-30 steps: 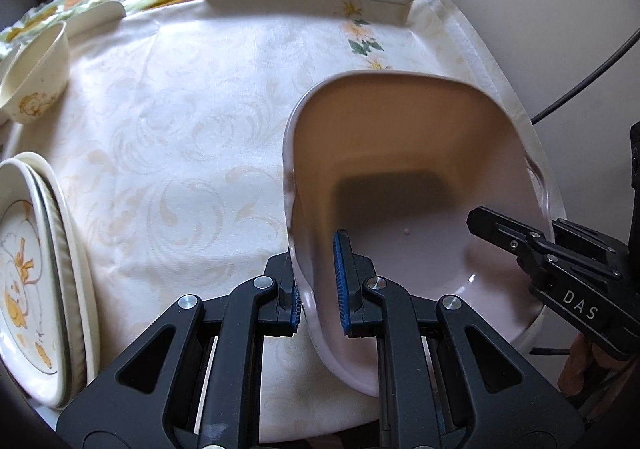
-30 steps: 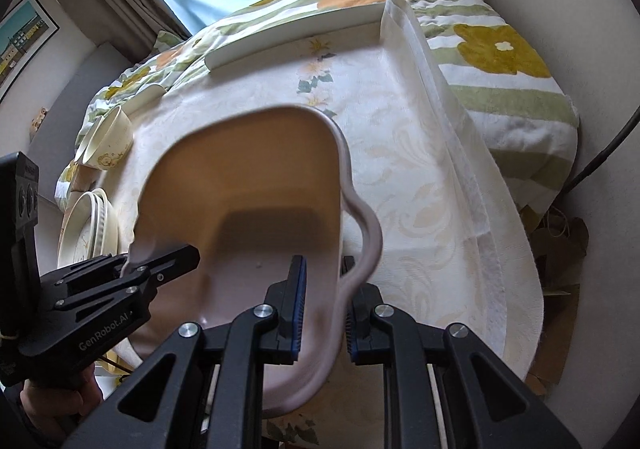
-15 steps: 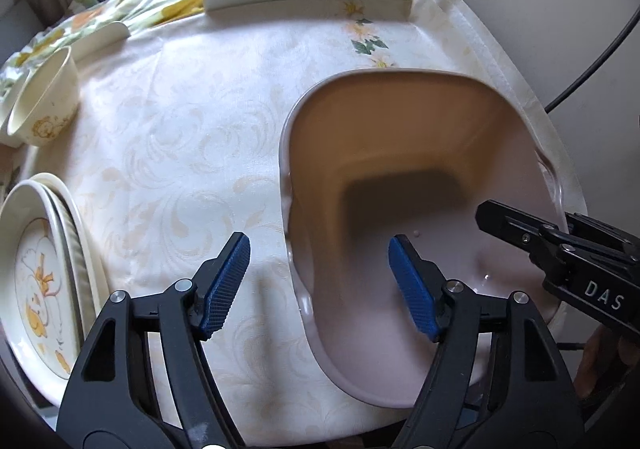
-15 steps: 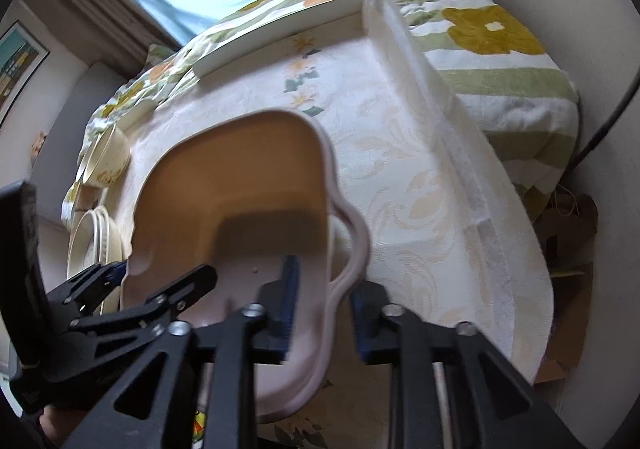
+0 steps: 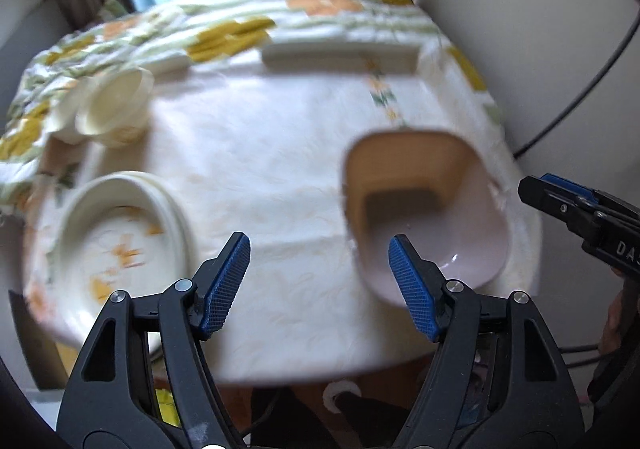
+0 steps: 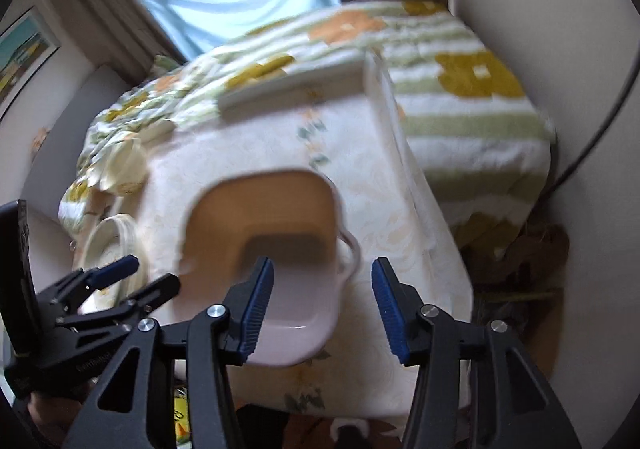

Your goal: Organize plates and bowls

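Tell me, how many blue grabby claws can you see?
2. The left gripper hangs open above the tablecloth, between the stacked plates and the pink basin. The right gripper is open too, above the basin's near right rim.

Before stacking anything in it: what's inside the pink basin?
The pink basin looks empty: bare walls and floor. The right gripper's finger hides part of its near floor.
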`<state>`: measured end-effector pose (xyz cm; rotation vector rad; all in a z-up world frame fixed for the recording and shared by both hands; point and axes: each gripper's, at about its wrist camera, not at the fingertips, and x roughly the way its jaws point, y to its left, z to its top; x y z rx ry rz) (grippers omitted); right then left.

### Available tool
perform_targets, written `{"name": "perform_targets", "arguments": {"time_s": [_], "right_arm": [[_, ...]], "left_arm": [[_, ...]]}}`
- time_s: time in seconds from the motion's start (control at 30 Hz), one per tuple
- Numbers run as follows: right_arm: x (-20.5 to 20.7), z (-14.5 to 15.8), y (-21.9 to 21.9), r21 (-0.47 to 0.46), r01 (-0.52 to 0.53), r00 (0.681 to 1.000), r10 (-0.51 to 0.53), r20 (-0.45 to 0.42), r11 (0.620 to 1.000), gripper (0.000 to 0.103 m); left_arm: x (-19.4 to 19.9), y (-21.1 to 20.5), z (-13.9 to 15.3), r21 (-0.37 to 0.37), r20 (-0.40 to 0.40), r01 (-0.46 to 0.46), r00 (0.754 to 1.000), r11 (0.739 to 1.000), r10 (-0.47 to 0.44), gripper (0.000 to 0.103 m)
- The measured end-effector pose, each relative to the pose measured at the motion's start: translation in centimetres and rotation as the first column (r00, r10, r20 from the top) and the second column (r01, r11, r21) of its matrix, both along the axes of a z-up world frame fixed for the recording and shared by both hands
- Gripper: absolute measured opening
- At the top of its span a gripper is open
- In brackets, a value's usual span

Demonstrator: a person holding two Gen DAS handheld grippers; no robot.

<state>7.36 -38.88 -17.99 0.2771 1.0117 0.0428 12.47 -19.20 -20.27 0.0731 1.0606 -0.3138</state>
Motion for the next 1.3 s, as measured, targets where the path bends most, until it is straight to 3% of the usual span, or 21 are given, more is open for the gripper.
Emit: {"name": "perform_targets", "arguments": {"time_s": [0.1,0.17,0.2,0.27,0.33,0.5,0.63,0.77,0.87,0.97,1.03,1.1,1.2,1.3], "right_arm": [[0.4,3.6,1.8,0.008,-0.089,0.994,0.088,0.067,0.996,0.047],[1.3,5.7,3.7,0.021,-0.163,0.981,0.160,0.111,0.986,0.054],[1.7,6.4,4.5,0.021,-0.189,0.974,0.185,0.129,0.982,0.074],[3.0,7.7,6.6,0.016,-0.239,0.957,0.233,0.172,0.971,0.102],[4.8,8.6,9.1,-0.010,-0.290,0.939,0.286,0.190,0.957,0.102],[9.3,8.9,13.8,-0.025,-0.332,0.928,0.331,0.171,0.943,0.102],[14.0,7.5,17.3,-0.005,-0.334,0.936,0.332,0.118,0.943,0.102],[18.2,4.8,20.4,0.038,-0.334,0.942,0.332,0.040,0.942,0.102],[21.5,1.9,22.8,0.095,-0.315,0.947,0.319,-0.032,0.944,0.102],[23.7,-0.9,24.8,0.117,-0.289,0.949,0.300,-0.096,0.950,0.101],[25.0,-2.8,25.9,0.139,-0.265,0.949,0.284,-0.138,0.954,0.094],[25.8,-4.0,26.5,0.139,-0.245,0.949,0.266,-0.166,0.960,0.085],[26.9,-5.8,27.1,0.154,-0.218,0.947,0.247,-0.206,0.964,0.062],[27.5,-6.8,27.3,0.153,-0.202,0.943,0.234,-0.237,0.967,0.050]], "left_arm": [[-1.0,3.6,4.1,-0.039,0.065,-0.085,0.994,0.996,0.087,0.070],[-1.0,6.2,6.3,-0.054,0.107,-0.152,0.982,0.987,0.157,0.086],[-0.9,7.5,7.2,-0.059,0.129,-0.190,0.972,0.980,0.196,0.102],[-0.1,10.7,8.4,-0.075,0.168,-0.258,0.949,0.963,0.267,0.103],[1.1,13.1,8.8,-0.072,0.155,-0.299,0.939,0.952,0.306,0.103],[6.0,19.2,8.0,-0.087,0.101,-0.369,0.921,0.925,0.377,0.103],[10.2,23.1,6.3,-0.100,0.053,-0.386,0.918,0.917,0.392,0.103],[14.8,25.9,3.0,-0.118,-0.051,-0.383,0.924,0.916,0.379,0.102],[18.5,27.4,-0.1,-0.132,-0.141,-0.369,0.926,0.920,0.351,0.095],[21.0,27.5,-3.1,-0.132,-0.214,-0.347,0.925,0.929,0.315,0.079],[22.7,27.3,-5.1,-0.131,-0.259,-0.318,0.925,0.939,0.278,0.060],[24.2,27.1,-6.8,-0.140,-0.291,-0.299,0.924,0.944,0.249,0.049],[26.0,26.7,-8.7,-0.160,-0.331,-0.277,0.919,0.947,0.213,0.038],[26.9,26.3,-9.7,-0.165,-0.347,-0.262,0.918,0.951,0.193,0.024]]}}
